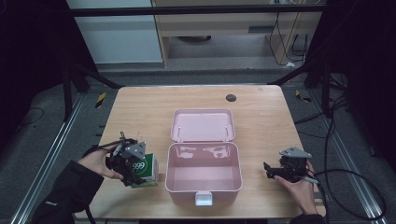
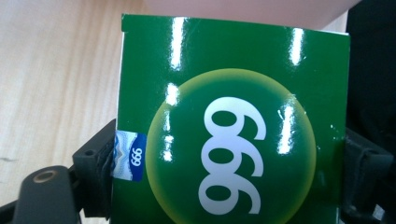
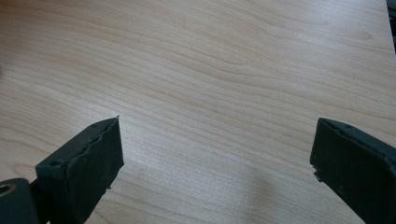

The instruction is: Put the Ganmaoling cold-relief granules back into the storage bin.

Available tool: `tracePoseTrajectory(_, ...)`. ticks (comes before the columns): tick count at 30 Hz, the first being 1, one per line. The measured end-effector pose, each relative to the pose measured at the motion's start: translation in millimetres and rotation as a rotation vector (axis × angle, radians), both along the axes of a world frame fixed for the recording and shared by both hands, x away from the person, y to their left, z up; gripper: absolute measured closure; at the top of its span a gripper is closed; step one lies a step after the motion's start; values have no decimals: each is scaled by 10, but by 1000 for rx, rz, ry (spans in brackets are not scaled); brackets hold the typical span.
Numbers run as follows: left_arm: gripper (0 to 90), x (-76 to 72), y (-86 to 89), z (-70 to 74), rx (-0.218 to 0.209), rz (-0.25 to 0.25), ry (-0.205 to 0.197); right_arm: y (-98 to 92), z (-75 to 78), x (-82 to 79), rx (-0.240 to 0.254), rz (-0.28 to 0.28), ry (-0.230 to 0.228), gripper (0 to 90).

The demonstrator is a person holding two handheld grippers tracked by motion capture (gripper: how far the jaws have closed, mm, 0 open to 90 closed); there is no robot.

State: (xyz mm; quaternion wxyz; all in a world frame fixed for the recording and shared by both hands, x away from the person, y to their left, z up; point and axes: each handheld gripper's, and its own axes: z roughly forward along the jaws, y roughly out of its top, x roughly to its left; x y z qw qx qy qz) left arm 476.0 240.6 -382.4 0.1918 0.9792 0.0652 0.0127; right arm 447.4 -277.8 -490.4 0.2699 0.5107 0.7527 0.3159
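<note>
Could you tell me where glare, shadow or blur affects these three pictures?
High view: dark surroundings, the table evenly lit, with faint reflections inside the pink box. Left gripper view: bright glare streaks on the glossy green carton, whose print is slightly soft at close range. Right gripper view: the wood grain is sharp, and a soft shadow lies between the right claw's jaws.

green box (image 2: 233,126): large white "999" in yellow-rimmed circle | small blue sticker (image 2: 130,156) at its edge: "999"
</note>
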Motion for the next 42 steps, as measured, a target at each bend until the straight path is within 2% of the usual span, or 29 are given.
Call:
tracePoseTrajectory(1, 135, 0, 0, 0, 0, 0, 0, 0, 0, 0, -1, 0, 0, 29)
tracePoseTrajectory(3, 135, -10, -14, 109, 3, 8, -3, -1, -2, 1, -2, 1, 0, 29)
tracePoseTrajectory(5, 135, -15, -18, 147, 6, 7, -6, 1, -2, 0, 1, 1, 1, 30)
tracePoseTrajectory(7, 135, -43, -24, 276, 10, 4, -27, 10, -8, 0, 1, 2, 4, 29)
tracePoseTrajectory(8, 136, -43, -24, 276, 10, 4, -27, 10, -8, 0, 1, 2, 4, 29)
tracePoseTrajectory(10, 136, -73, -34, 424, -3, 4, -43, 11, -9, -1, 0, 3, 4, 30)
tracePoseTrajectory(11, 136, -73, -34, 424, -3, 4, -43, 11, -9, -1, 0, 3, 4, 30)
tracePoseTrajectory(14, 136, -107, -69, 579, -8, 3, -56, 8, -2, -3, 4, 0, 3, 30)
tracePoseTrajectory(19, 136, -115, -174, 806, -23, -15, -86, 12, -6, -5, 3, 0, 1, 30)
tracePoseTrajectory(25, 136, -105, -376, 1000, -50, -38, -96, 8, -2, -6, 2, 1, 1, 30)
tracePoseTrajectory(33, 136, -89, -567, 1073, -56, -58, -97, 10, -6, -3, 3, 3, 0, 31)
tracePoseTrajectory(42, 137, -78, -888, 1096, -73, -95, -82, 8, -2, -3, 6, 1, 1, 31)
